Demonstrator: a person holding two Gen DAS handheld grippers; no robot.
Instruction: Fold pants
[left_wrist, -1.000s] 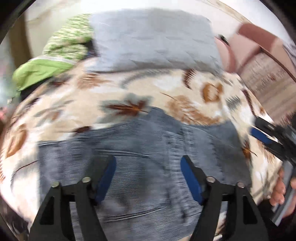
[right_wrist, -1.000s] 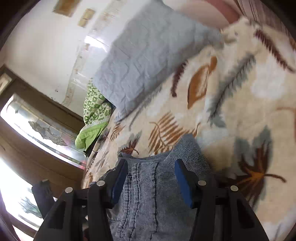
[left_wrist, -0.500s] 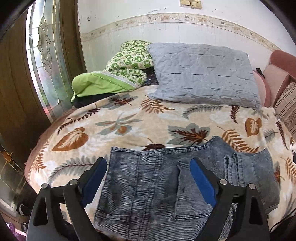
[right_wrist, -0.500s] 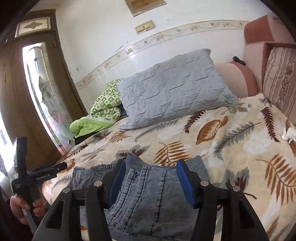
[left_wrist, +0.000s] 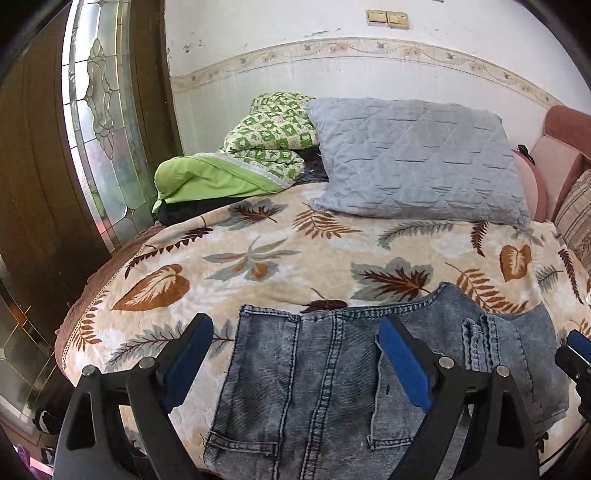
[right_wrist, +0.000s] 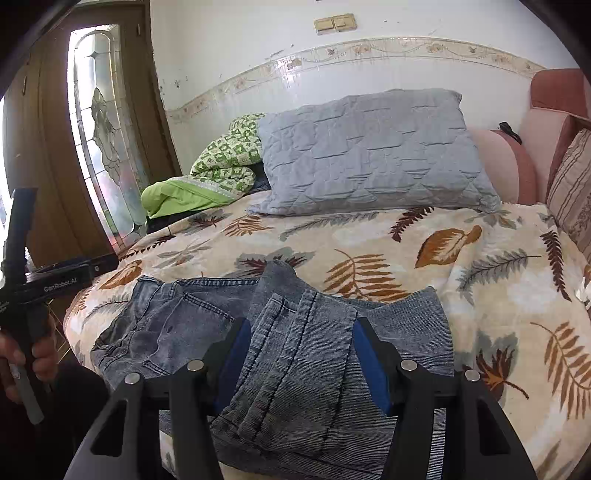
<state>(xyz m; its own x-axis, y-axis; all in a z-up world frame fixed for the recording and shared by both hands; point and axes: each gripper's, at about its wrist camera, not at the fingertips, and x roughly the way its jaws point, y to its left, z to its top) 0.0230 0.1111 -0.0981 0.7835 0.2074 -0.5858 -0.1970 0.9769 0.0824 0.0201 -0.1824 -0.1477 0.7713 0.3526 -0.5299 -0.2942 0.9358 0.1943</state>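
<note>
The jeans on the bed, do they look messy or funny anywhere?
A little. The jeans are folded, but the leg ends on top lie slanted and bunched, with one corner poking up toward the gray pillow. Both grippers are open, holding nothing.

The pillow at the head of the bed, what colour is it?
The pillow is a plain grey-blue with quilted stitching, seen best in the left wrist view.

Faded blue-grey acid-wash denim pants (left_wrist: 332, 373) lower centre, on cream blanket (left_wrist: 295, 258) printed with brown, rust and grey leaves. Quilted pale grey-blue pillow (left_wrist: 417, 162) upper right; green-and-white patterned quilt (left_wrist: 273, 136) with lime-green lining upper centre-left. Black gripper frames, blue finger pads (left_wrist: 402, 365).
</note>
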